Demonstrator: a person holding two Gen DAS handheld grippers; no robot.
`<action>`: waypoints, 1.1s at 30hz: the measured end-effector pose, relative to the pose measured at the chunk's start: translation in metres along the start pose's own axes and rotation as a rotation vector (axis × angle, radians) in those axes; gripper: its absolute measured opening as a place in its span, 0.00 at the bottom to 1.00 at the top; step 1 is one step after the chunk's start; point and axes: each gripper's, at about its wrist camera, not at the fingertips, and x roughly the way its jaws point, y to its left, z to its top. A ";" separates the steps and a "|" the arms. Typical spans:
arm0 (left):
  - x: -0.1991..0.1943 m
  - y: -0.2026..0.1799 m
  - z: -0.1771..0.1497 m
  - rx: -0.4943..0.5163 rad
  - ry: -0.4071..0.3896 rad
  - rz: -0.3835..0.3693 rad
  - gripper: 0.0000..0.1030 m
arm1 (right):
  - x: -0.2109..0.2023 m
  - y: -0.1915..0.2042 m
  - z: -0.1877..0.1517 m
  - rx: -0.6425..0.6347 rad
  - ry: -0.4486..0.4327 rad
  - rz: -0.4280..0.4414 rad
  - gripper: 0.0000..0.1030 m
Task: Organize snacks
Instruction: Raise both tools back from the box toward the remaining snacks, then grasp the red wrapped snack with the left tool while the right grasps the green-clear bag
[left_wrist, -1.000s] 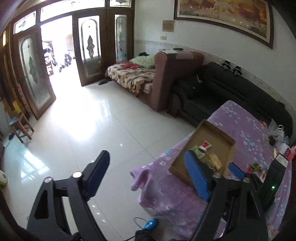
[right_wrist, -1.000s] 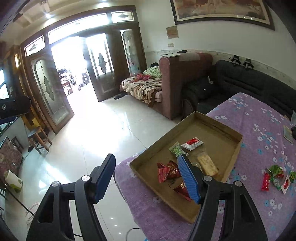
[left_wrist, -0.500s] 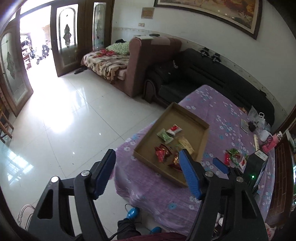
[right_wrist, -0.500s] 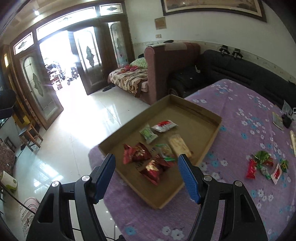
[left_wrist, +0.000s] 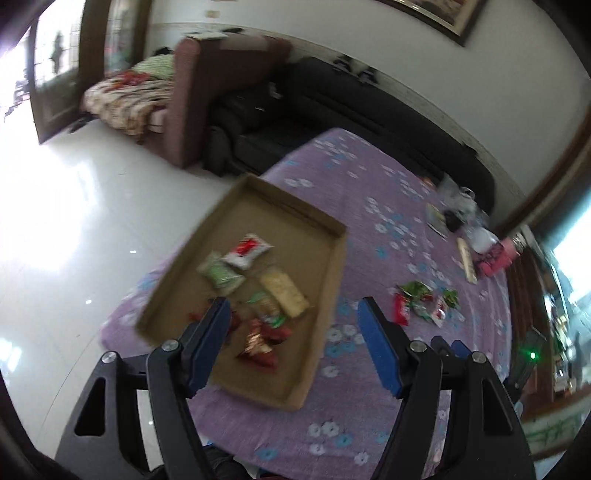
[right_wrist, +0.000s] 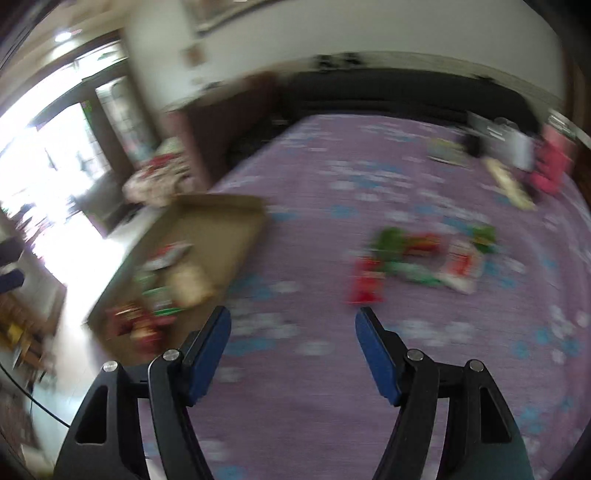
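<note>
We bring the right gripper (right_wrist: 293, 314), released and empty, over the loose snack packets (right_wrist: 417, 258) on the bench (right_wrist: 332, 406), then settle on one packet for the cardboard tray (right_wrist: 221, 218)

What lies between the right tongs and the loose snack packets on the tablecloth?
Only bare purple flowered tablecloth, per the blurred right wrist view: the open right tongs point across it toward the loose packets.

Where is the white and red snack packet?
In the left wrist view, the white and red packet lies inside the cardboard tray, toward its far end, right beside the green packet.
</note>
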 end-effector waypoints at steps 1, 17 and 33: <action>0.009 -0.004 0.002 0.013 0.013 -0.029 0.70 | 0.001 -0.013 0.003 0.035 0.007 -0.022 0.68; 0.110 -0.050 -0.001 0.241 0.308 -0.313 0.70 | 0.053 -0.060 0.054 0.300 0.133 -0.064 0.65; 0.130 -0.080 -0.021 0.215 0.318 -0.224 0.69 | 0.115 -0.059 0.052 -0.190 0.243 -0.053 0.41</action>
